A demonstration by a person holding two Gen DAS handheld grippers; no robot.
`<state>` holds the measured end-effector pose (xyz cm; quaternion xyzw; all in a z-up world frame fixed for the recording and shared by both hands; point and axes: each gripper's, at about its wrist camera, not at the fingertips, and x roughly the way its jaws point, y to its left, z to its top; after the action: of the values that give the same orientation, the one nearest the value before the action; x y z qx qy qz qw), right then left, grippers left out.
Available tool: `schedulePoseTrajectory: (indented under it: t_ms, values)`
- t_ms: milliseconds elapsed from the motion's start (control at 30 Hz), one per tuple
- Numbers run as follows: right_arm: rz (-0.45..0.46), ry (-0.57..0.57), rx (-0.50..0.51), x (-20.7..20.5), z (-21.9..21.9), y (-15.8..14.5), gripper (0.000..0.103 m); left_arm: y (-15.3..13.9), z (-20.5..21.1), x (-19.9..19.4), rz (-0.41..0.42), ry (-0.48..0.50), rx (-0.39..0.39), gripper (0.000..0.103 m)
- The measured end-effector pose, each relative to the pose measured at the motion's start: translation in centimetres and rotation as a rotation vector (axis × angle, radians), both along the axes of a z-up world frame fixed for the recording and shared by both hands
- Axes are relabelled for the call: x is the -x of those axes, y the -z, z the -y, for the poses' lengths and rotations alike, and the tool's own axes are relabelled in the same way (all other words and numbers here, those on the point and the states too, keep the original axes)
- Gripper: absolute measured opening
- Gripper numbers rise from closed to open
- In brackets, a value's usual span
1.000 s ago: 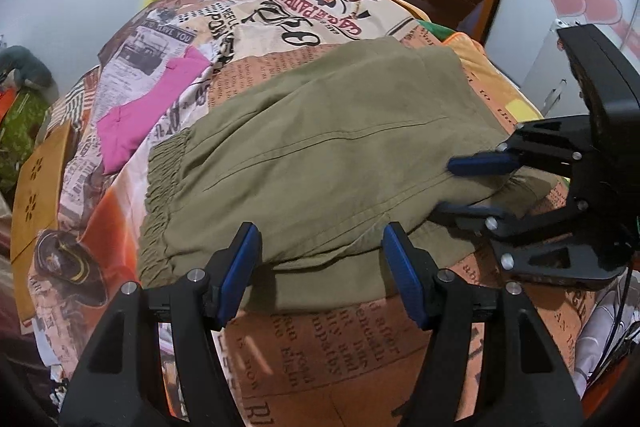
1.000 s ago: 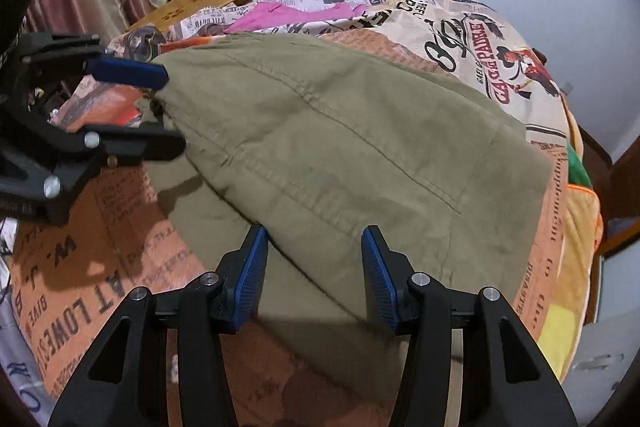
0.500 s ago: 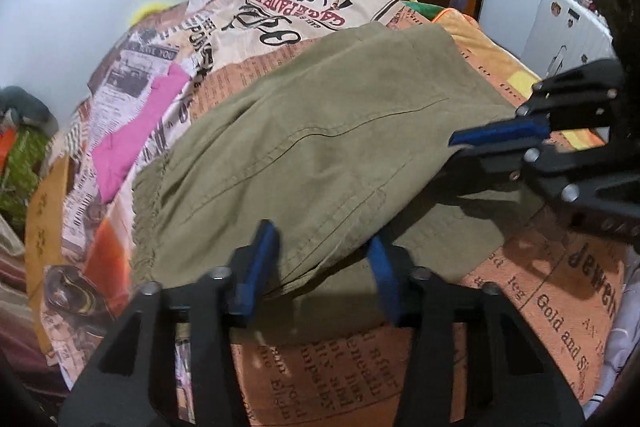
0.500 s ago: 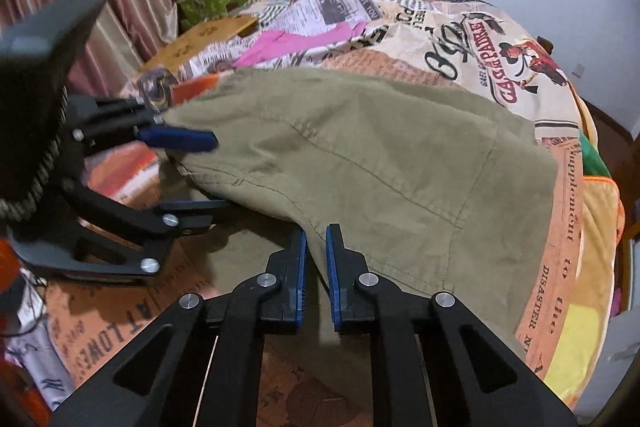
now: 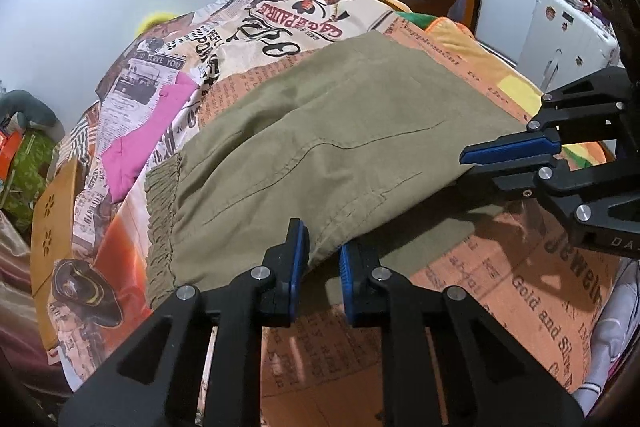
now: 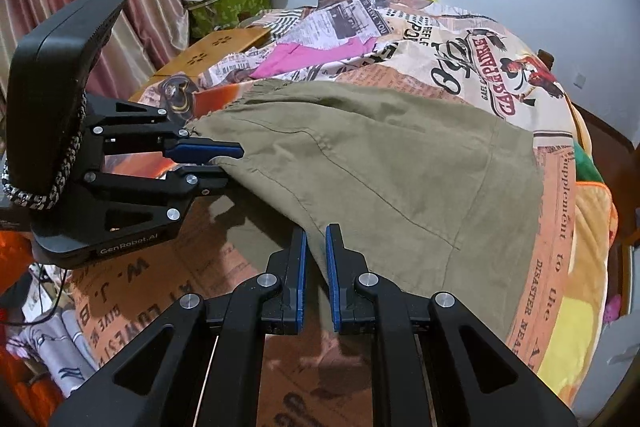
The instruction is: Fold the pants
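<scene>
Both sets of jaws have closed since a second ago, when they stood wide apart at the cloth edge. My left gripper (image 5: 323,255) is now clamped on the near edge of the pants (image 5: 328,147), close to the elastic waistband (image 5: 162,211). My right gripper (image 6: 316,259) pinches the same edge further along; its blue pads (image 6: 331,259) sit narrow with olive cloth between. That edge is raised off the bed (image 6: 560,227), with a lower layer lying flat under it. Rest of the pants drapes across the newspaper-print bedspread. Pink garment (image 5: 140,143) lies beyond the waistband, apart from it.
</scene>
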<state>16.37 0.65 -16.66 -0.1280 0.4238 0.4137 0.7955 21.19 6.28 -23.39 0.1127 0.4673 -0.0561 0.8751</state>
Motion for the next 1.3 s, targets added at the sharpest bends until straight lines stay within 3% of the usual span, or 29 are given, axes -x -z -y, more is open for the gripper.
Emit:
schedulePoseTrajectory:
  t_ms: [333,567,700,867,933,1000,1100,1233,1300]
  values:
    - [-0.03,0.015,0.03,0.7,0.3,1.1,0.009,1.0,0.3,0.6,-0.032,-0.014,0.007,0.017]
    - [-0.042,0.06,0.015,0.4,1.4,0.0,0.014,0.4,-0.7,1.6,-0.045,-0.038,0.074,0.021]
    - [-0.043,0.115,-0.012,0.1,3.2,-1.0,0.014,-0.1,-1.8,2.7,-0.055,-0.062,0.139,0.033]
    - [-0.031,0.225,-0.033,-0.6,6.3,-2.0,0.014,-2.3,-4.7,3.7,-0.011,-0.143,0.222,0.037]
    - [-0.03,0.271,-0.026,-1.1,7.5,-2.1,0.016,-3.1,-6.0,3.6,0.026,-0.191,0.214,0.055]
    - [-0.036,0.321,-0.027,-1.5,8.9,-1.9,0.02,-3.6,-7.7,3.3,0.055,-0.255,0.203,0.062]
    - [-0.048,0.391,-0.034,-2.0,10.8,-1.8,0.023,-3.5,-10.4,2.5,0.045,-0.328,0.231,0.062]
    - [-0.063,0.457,-0.036,-2.3,12.8,-1.5,0.024,-2.2,-13.3,1.4,0.026,-0.429,0.221,0.074]
    - [-0.071,0.476,-0.028,-2.4,13.3,-1.1,0.027,-1.2,-14.0,1.1,0.001,-0.45,0.245,0.074]
